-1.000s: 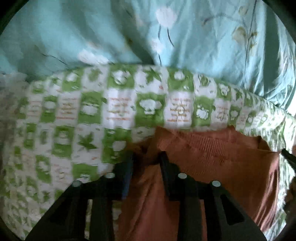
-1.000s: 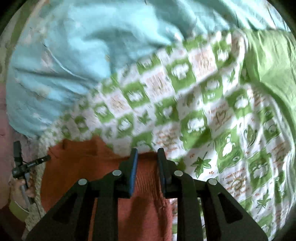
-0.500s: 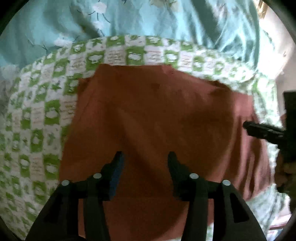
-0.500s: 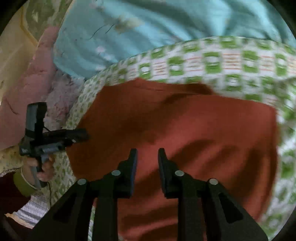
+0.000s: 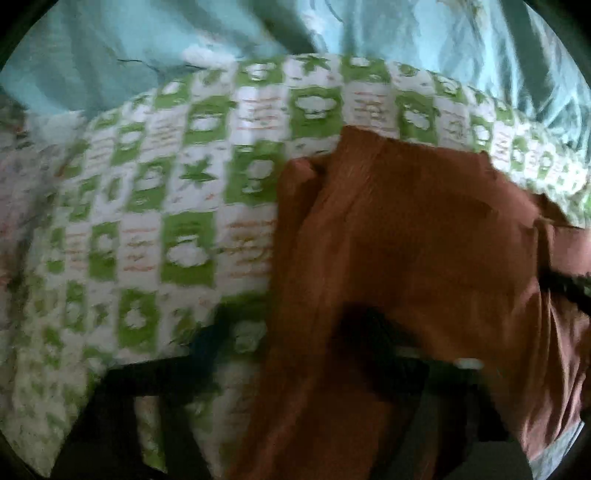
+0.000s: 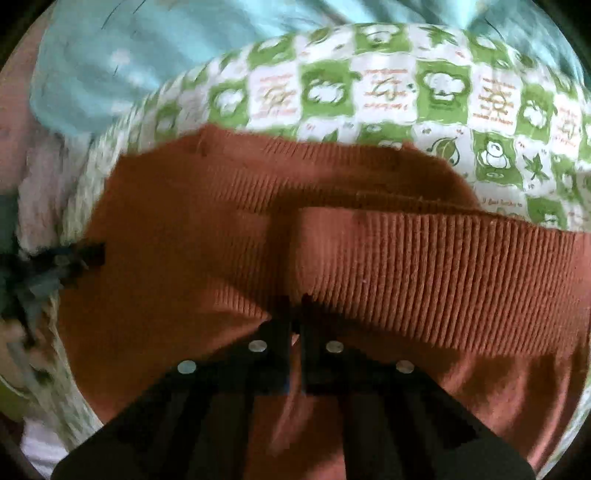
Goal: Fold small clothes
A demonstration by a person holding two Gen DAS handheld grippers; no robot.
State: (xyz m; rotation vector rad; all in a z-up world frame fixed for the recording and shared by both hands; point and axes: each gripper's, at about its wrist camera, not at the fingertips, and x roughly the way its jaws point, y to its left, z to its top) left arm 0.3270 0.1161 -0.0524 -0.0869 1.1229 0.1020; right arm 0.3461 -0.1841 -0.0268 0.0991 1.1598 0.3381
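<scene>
A rust-brown knit garment (image 6: 229, 236) lies on a green-and-white checked quilt (image 6: 406, 92). My right gripper (image 6: 295, 306) is shut on a fold of the garment's ribbed band (image 6: 443, 266) and holds it up over the rest of the cloth. In the left wrist view the same garment (image 5: 406, 240) covers the right half of the quilt (image 5: 166, 221). My left gripper (image 5: 284, 332) is blurred; its jaws stand wide apart over the garment's left edge, one finger (image 5: 207, 343) on the quilt, the other over the cloth.
A light blue floral sheet (image 5: 424, 33) is bunched along the far side of the quilt, also in the right wrist view (image 6: 129, 55). Pink bedding (image 6: 29, 155) lies at the left. The left gripper shows at the left edge of the right view (image 6: 48, 266).
My right gripper has closed on the ribbed band and lifted a fold of it. My left gripper has swung left to the garment's left edge, still open. Both views are closer to the cloth.
</scene>
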